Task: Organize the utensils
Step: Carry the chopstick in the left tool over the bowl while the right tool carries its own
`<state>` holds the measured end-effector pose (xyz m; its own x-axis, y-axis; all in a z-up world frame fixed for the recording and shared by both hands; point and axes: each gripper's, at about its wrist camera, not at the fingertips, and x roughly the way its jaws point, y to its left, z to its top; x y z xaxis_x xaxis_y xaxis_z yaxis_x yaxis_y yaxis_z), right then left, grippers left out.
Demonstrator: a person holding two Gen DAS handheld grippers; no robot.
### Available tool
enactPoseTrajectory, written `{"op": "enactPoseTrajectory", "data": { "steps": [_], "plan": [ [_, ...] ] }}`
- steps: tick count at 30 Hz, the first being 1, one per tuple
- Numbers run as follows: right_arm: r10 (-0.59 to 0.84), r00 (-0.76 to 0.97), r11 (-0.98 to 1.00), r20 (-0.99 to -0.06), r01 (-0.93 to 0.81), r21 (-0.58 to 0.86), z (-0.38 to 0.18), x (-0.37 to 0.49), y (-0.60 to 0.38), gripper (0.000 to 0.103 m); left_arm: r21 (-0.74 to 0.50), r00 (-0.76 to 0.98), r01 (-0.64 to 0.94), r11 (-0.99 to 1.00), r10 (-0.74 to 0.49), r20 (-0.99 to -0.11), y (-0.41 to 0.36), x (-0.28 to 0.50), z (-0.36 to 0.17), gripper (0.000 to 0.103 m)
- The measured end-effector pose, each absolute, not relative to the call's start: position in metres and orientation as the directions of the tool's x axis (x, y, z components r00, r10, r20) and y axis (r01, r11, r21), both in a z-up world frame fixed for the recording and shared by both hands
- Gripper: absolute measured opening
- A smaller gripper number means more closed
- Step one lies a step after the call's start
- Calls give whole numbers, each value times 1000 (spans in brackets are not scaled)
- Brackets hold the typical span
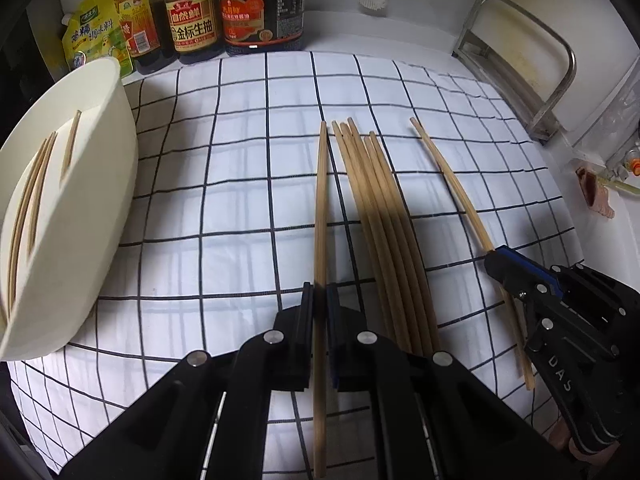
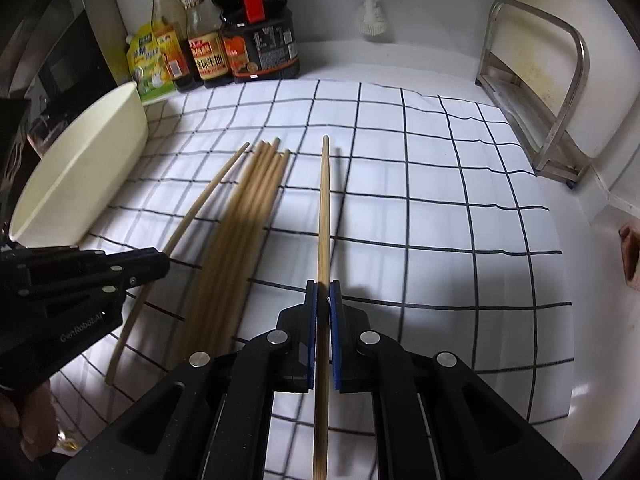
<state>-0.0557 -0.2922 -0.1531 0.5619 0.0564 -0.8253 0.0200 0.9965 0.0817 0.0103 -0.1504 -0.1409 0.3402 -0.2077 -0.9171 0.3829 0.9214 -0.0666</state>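
Several wooden chopsticks (image 1: 376,220) lie side by side on a white checked cloth (image 1: 240,208); the bundle also shows in the right wrist view (image 2: 248,216). My left gripper (image 1: 320,292) is shut on one chopstick (image 1: 321,208) left of the bundle. My right gripper (image 2: 323,292) is shut on another chopstick (image 2: 324,208) right of the bundle; it shows in the left wrist view (image 1: 496,258) too. A cream tub (image 1: 80,200) at the left holds a few chopsticks (image 1: 36,196). In the right wrist view the left gripper (image 2: 160,266) sits beside the tub (image 2: 88,168).
Sauce bottles (image 1: 192,12) and a yellow pouch (image 1: 96,28) stand at the back left. A metal rack (image 1: 520,64) stands at the back right on the white counter. A white brush (image 2: 370,12) hangs on the back wall.
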Motion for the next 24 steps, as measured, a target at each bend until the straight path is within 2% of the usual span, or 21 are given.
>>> {"op": "enactPoseTrajectory", "data": {
  "steps": [15,24],
  "plan": [
    [115,641,991,-759,-20,133,-81,-20,-233,6,-84,478,363,928,-263,-838,-86,41,-53,7],
    [218,631,976,-744,-144,164,-71,37,-142,6,-70,540,247,966,-197,-818,1,77,-32,7]
  ]
}}
